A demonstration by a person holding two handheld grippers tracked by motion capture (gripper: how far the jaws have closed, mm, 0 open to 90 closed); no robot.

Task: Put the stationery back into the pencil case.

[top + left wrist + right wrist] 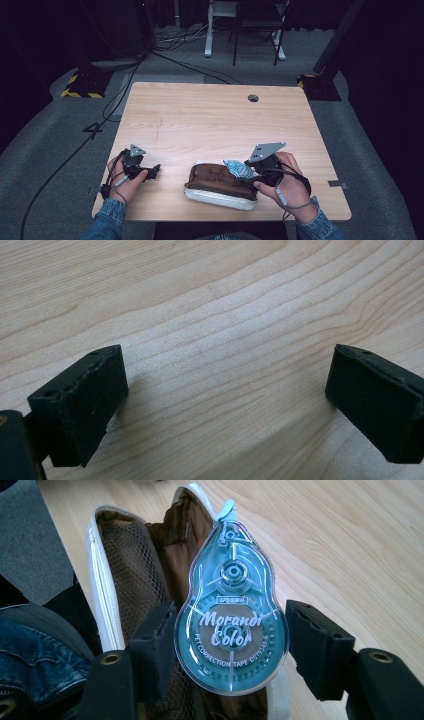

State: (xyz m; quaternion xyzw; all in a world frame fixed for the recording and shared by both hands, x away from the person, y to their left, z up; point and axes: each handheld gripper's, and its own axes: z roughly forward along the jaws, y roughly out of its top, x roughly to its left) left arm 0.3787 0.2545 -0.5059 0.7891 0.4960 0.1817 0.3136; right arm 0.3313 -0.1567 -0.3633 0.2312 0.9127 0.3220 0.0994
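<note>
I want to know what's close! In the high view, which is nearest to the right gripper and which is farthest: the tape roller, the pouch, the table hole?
From the right gripper:
1. Tape roller, between its jaws.
2. Pouch, just below, toward the left.
3. Table hole, at the far edge.

A light wooden table (200, 120) with a round cable hole (253, 98) near its far edge is seen on grey carpet (45, 150). Black cables (75, 150) are trailed across the floor at the left. Two stand bases edged with yellow-and-black tape (82, 85) are set beyond the far corners, and a white-legged desk frame (209, 35) with a dark chair (255, 30) is placed behind.
</note>
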